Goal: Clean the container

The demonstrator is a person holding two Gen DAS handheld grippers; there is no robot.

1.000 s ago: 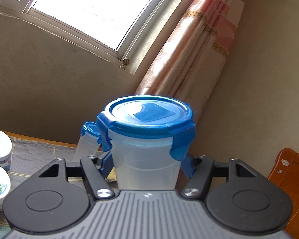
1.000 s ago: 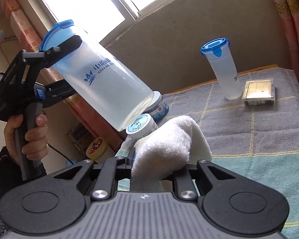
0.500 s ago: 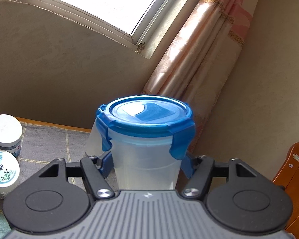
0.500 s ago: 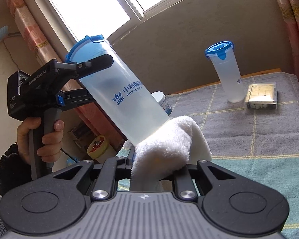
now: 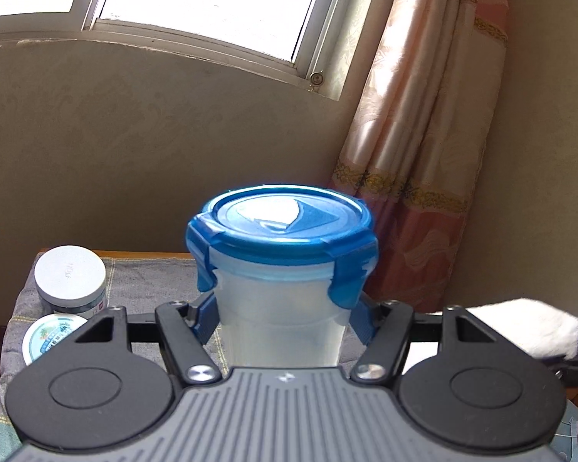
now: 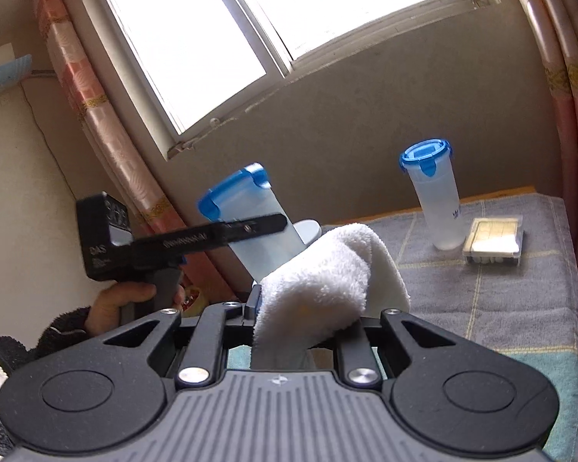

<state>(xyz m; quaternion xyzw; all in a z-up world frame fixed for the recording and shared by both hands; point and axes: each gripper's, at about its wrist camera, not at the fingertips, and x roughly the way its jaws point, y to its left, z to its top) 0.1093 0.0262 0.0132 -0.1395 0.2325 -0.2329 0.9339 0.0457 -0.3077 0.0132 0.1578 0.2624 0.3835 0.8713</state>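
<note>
My left gripper [image 5: 283, 317] is shut on a clear plastic container [image 5: 281, 288] with a blue clip lid, held upright in the air. In the right wrist view the same container [image 6: 262, 231] tilts left, clamped in the left gripper [image 6: 246, 229], which a hand grips. My right gripper [image 6: 308, 319] is shut on a folded white cloth [image 6: 327, 273]. The cloth sits just in front of the container's lower body; contact cannot be told. From the left wrist view the cloth [image 5: 528, 331] shows at the right edge.
A second blue-lidded container [image 6: 435, 200] stands upright at the back of the grey checked table cloth [image 6: 501, 296], beside a small clear box [image 6: 493, 240]. Two round white-lidded jars [image 5: 69, 277] [image 5: 50, 337] sit at the left. Wall, window and curtains lie behind.
The held container has swung lower and further from the right camera, its body now behind the cloth. The left view has turned left, and the cloth has come into it.
</note>
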